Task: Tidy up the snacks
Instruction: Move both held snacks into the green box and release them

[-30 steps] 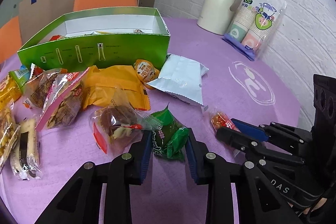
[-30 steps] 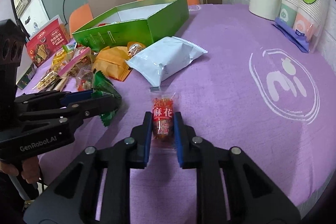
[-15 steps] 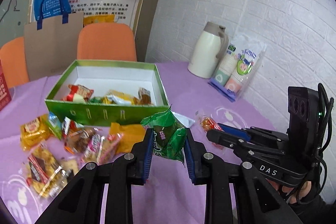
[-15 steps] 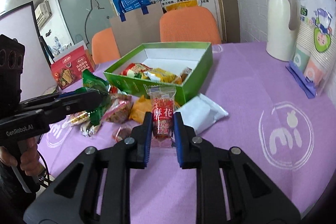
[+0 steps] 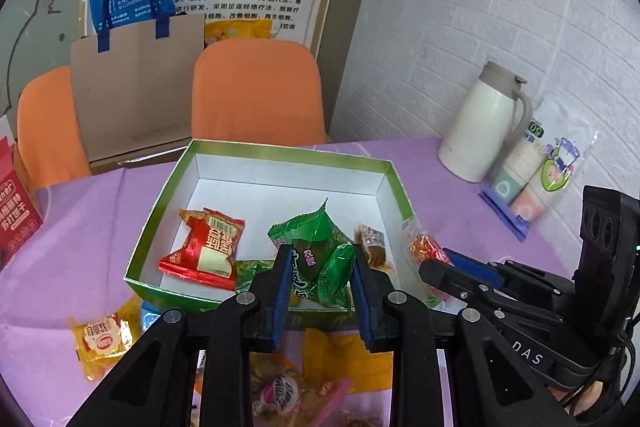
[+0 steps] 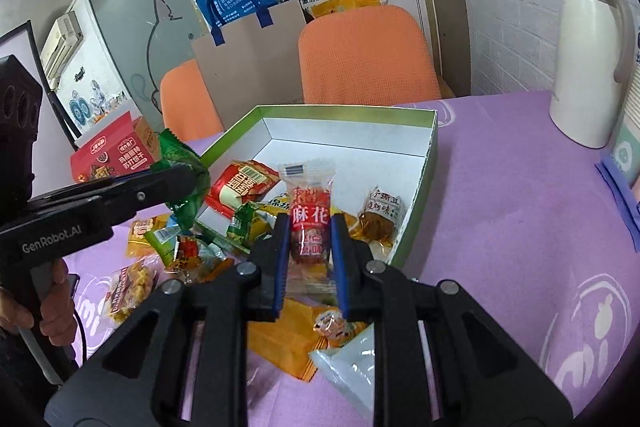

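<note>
Green foil is showing between the blue pads of your left gripper [image 5: 318,277]: you are clamping the green snack packet [image 5: 320,259] there, and it is hanging over the near wall of the green box [image 5: 280,151]. Your right gripper [image 6: 308,247] is gripping the clear twisted-dough packet with the red label [image 6: 309,215], also above the near part of the box, close to its right wall.

The box is already holding a red packet [image 5: 204,251], a brown wrapped piece [image 5: 372,243] and some yellow and green ones near the front, while its far half is showing bare white floor. I think the step in hand is the drop, and both packets are hanging over the crowded front edge.

So you are doing well if you are carrying each packet further in, over the bare white part, before you are letting the pads part. Lower it until it is near the floor; a light foil packet dropped from high may bounce or slide over the low wall. Keep the two grippers apart, since they are working side by side over one small box. Release one packet, draw that gripper straight back, then release the other.

Many snacks are waiting on the purple tablecloth [image 6: 520,227] in front of the box, so the task is looking far from finished.
</note>
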